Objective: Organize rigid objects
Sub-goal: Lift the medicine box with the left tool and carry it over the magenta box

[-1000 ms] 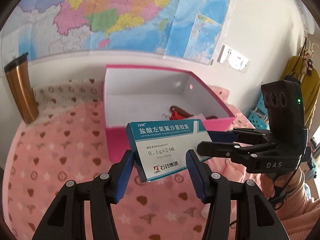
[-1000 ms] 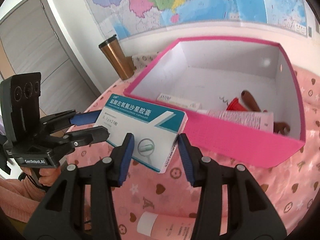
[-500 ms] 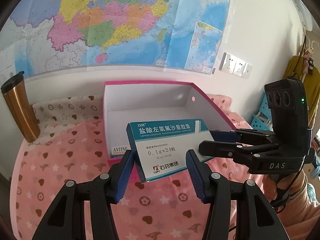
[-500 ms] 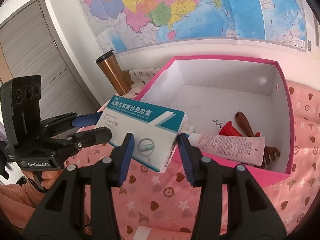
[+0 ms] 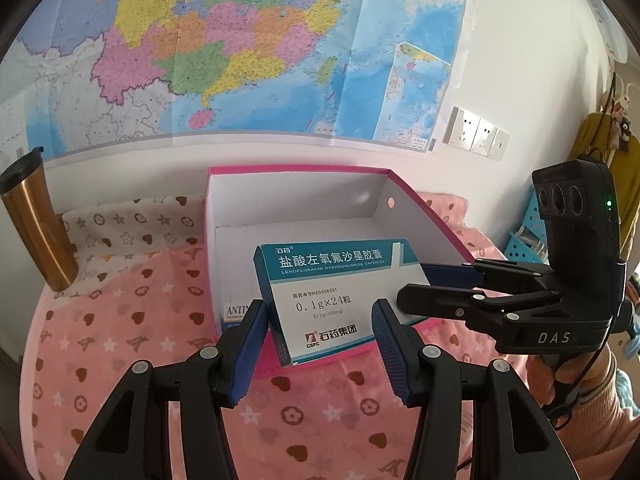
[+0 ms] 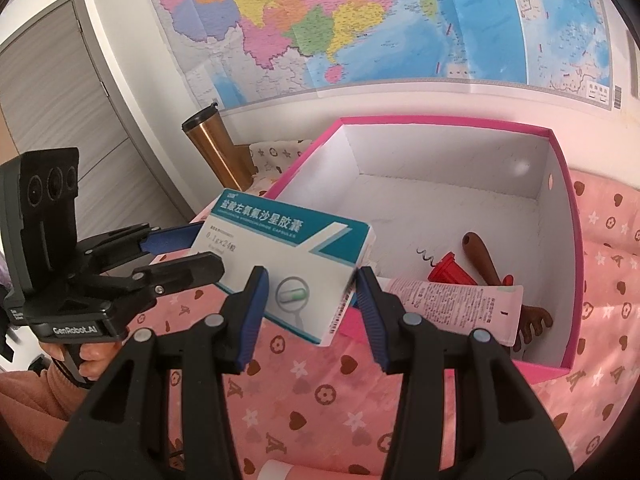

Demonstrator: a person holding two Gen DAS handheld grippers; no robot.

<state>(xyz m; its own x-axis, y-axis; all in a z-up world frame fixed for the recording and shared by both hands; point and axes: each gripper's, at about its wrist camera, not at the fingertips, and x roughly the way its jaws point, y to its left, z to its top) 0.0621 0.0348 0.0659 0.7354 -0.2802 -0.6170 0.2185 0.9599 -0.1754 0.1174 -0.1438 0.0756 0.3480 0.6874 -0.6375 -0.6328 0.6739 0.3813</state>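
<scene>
A teal-and-white medicine box (image 5: 324, 296) hangs in the air over the near wall of an open pink storage box (image 5: 280, 169). My left gripper (image 5: 318, 320) is shut on the medicine box's near end, with a blue pad on each side. From the right, my right gripper (image 5: 412, 284) clamps its other end. In the right wrist view the medicine box (image 6: 292, 256) sits between the right gripper's (image 6: 310, 292) pads, and the left gripper (image 6: 204, 252) grips its far left end. The pink storage box (image 6: 440, 122) is white inside.
Inside the pink box lie a pink tube (image 6: 452, 296), a red corkscrew (image 6: 448, 272), a brown wooden tool (image 6: 484, 260) and a white carton (image 5: 236, 312). A copper tumbler (image 5: 36, 224) stands at the back left. Another pink tube (image 6: 288, 472) lies on the patterned cloth.
Both grippers have risen a little with the medicine box, and more of the pink box's inside shows. Both grips look the same.
</scene>
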